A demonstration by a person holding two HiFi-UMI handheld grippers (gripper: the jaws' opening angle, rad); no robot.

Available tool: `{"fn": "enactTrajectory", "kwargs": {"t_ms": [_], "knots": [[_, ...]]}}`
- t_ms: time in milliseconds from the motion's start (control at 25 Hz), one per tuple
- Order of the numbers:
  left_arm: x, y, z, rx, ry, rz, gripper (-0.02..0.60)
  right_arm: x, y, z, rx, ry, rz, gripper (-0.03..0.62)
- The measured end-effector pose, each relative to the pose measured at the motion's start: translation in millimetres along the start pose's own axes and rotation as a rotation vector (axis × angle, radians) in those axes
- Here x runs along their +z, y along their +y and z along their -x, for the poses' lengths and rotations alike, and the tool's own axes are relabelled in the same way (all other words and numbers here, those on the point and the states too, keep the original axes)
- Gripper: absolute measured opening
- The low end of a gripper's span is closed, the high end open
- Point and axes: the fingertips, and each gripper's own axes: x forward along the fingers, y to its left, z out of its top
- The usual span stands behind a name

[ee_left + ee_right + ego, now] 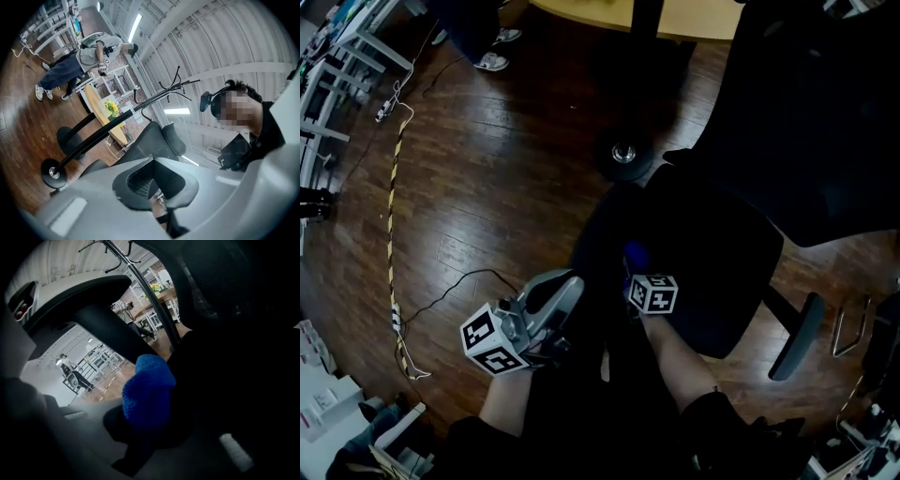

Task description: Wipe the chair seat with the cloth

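Right gripper (633, 270) first: its jaws are clamped on the blue cloth (147, 394), which bunches up thick between them and fills the middle of the right gripper view. From the head view I see the cloth (635, 254) poking out just ahead of the marker cube (654, 293), low at the near left part of the black chair seat (717, 267). It looks pressed onto the seat, though everything there is so dark I can't swear to the contact.

Left gripper (570, 283) now: it hangs off to the left of the seat, over the wooden floor (506, 206), well clear of the cloth. Its own view shows the grey jaws (152, 161) brought together with nothing held between them. That camera tilts upward, so I'm getting ceiling, the pole of a coat stand (117, 126) and a person (79, 61) standing far off.

Moving outward, the chair's backrest (816, 122) rises at the upper right, and an armrest (797, 336) sticks out at the seat's right edge. The coat stand's round base (623, 153) sits on the floor just beyond the seat. A yellow table (703, 19) runs along the top edge, and a thin cable (450, 295) snakes over the boards at left.
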Motion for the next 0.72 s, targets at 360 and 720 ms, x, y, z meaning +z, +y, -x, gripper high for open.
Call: {"fn": "enactTrajectory", "kwargs": {"t_ms": [360,720], "knots": [[-46.6,-12.7,-43.1,-0.100,0.148,0.020,-0.011,-33.3,-84.0,48.8,-0.208,-0.014,-0.079,0.035],[-109.9,-42.3,-121.4,-0.255,0.332,0.076,-0.011,-69.0,-221.0,191.9,-0.511,-0.046,-0.228,0.035]]}}
